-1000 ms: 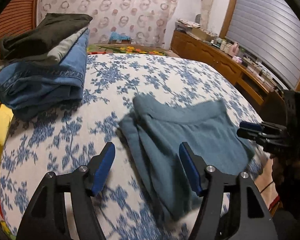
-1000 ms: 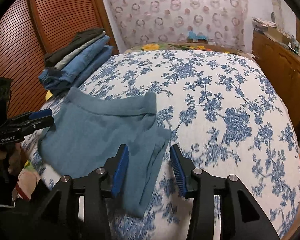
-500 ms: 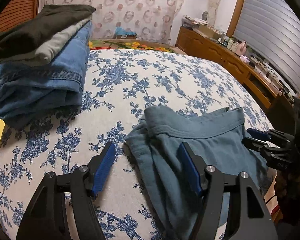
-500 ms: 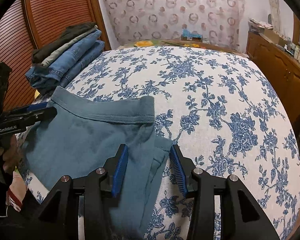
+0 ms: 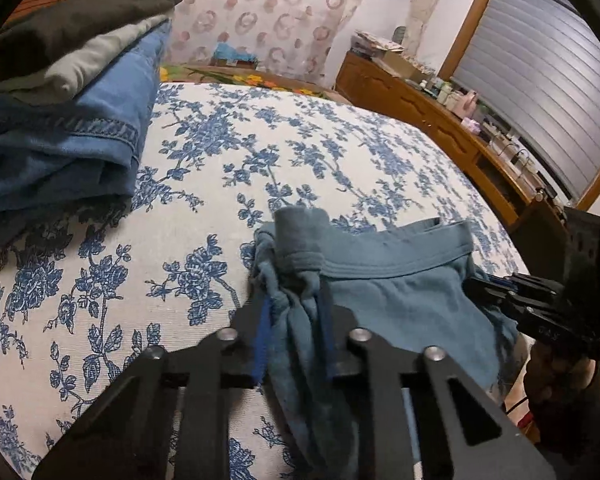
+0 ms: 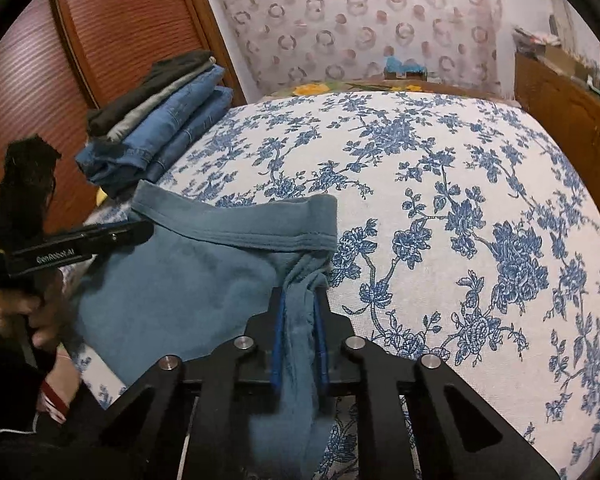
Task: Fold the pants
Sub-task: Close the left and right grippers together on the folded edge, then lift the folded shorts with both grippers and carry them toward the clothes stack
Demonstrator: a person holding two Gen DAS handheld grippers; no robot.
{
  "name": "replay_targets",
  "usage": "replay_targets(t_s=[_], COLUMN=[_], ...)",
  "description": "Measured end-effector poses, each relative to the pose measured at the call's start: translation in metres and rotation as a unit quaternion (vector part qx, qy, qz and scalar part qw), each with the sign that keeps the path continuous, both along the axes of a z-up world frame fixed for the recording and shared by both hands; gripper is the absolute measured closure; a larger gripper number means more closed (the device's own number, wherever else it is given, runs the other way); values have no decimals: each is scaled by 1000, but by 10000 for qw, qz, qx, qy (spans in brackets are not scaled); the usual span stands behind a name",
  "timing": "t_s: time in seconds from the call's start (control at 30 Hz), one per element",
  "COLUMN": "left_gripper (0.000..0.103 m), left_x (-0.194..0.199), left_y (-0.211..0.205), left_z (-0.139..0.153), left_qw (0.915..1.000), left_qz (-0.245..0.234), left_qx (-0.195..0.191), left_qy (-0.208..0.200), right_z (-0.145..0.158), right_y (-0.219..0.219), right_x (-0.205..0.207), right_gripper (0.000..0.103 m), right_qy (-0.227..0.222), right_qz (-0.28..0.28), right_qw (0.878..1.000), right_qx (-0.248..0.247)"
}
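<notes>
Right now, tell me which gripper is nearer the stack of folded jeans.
Left. The left gripper pinches the teal pants at the end beside the folded jeans; the right gripper grips the far end.

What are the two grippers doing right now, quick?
Left gripper: just closed, shut on the teal pants near the waistband.
Right gripper: just closed, shut on the pants too.
</notes>
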State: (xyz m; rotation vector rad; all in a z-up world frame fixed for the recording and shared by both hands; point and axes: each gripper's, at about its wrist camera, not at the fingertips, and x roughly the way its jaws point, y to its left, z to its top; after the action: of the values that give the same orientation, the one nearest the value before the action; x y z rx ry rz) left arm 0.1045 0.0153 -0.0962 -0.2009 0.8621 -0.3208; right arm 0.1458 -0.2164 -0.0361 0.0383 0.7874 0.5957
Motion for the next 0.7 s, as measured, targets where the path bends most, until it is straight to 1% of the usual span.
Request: replay_targets(t_s=[0.07,0.37,0.47,0.7], left_gripper=[87,89,89,89], left_x=[-6,-29,-37,-44], left_y=[-1,-5,-8,-6], left_z=[5,35,47,77], left_qw=[9999,9980,9969,9929], left_qz=[-42,-156,-148,-102], left_qx=[-53,-155,-76,-76], left_qy=[-119,-594,-774,-1183], right_z=[2,21,31,55], right_y=[-1,-1,-1,-3], right_x=[-2,-23,-31,-41], right_gripper=[92,93,93,93], right_qy=[-30,-508,-690,-1096], right_qz=[-15,-2,15,61], right_qw=[10000,9987,9976,9940], right_qx=[92,84,39,6])
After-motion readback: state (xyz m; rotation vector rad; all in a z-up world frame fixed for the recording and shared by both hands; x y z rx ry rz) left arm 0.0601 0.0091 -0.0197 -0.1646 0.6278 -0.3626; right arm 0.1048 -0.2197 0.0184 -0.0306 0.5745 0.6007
